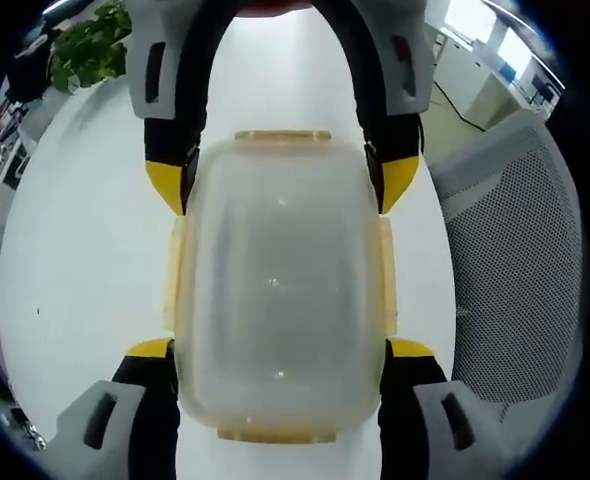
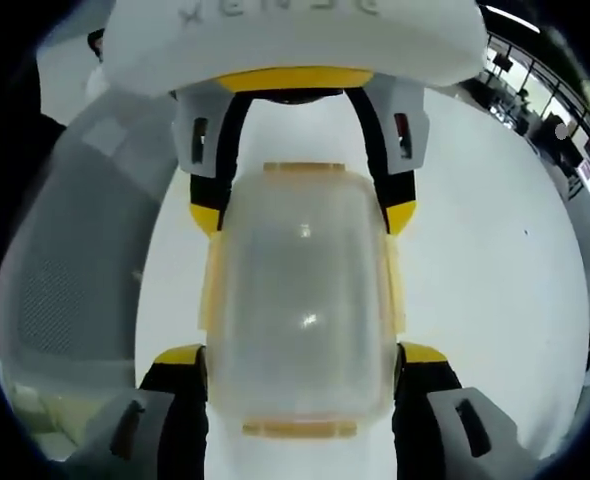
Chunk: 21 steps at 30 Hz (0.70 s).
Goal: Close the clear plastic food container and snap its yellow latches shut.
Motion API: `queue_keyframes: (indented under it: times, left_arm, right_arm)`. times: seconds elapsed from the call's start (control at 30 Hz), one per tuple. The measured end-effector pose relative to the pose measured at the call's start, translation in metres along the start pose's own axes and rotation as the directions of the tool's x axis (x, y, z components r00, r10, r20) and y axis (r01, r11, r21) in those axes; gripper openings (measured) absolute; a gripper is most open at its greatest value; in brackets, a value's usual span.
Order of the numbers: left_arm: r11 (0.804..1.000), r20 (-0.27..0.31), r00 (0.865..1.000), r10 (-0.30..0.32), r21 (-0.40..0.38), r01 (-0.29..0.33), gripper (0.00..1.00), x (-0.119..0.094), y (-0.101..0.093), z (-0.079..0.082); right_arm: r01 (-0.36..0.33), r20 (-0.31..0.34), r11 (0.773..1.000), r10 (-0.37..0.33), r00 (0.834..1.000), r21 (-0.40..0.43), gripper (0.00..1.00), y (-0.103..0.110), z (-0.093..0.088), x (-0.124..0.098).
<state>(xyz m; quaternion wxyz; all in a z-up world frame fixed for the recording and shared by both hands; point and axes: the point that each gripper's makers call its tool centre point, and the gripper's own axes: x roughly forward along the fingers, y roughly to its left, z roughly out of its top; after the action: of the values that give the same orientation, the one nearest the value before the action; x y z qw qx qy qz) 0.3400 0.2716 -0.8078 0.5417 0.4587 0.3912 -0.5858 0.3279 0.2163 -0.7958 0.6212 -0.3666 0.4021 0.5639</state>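
The clear plastic food container (image 1: 280, 290) lies on a white table with its cloudy lid on top. Yellow latches show along its sides (image 1: 386, 270) and its ends (image 1: 280, 135); whether they are snapped down I cannot tell. My left gripper (image 1: 280, 350) straddles the near end, its yellow-tipped jaws touching both side walls. From the top of the left gripper view my right gripper (image 1: 282, 185) clasps the far end the same way. In the right gripper view the container (image 2: 303, 300) sits between the right gripper (image 2: 300, 355) and the left gripper (image 2: 302, 215).
The white table (image 1: 85, 260) spreads around the container. A grey mesh chair (image 1: 515, 260) stands close to the table edge, seen again as the chair (image 2: 75, 250). A green plant (image 1: 85, 45) sits at the far corner.
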Motion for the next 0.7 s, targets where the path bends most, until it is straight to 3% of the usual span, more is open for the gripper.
queue_keyframes:
  times: [0.47, 0.7]
  left_arm:
    - [1.0, 0.017, 1.0, 0.005, -0.02, -0.005, 0.83, -0.0005, -0.0024, -0.0013]
    - [1.0, 0.029, 1.0, -0.004, -0.018, 0.004, 0.83, -0.0008, -0.0025, -0.0012]
  right_arm:
    - [0.006, 0.005, 1.0, -0.006, 1.0, -0.014, 0.76, 0.0003, 0.0009, 0.0017]
    - [0.014, -0.023, 1.0, -0.014, 1.0, -0.008, 0.76, 0.0001, 0.0025, 0.003]
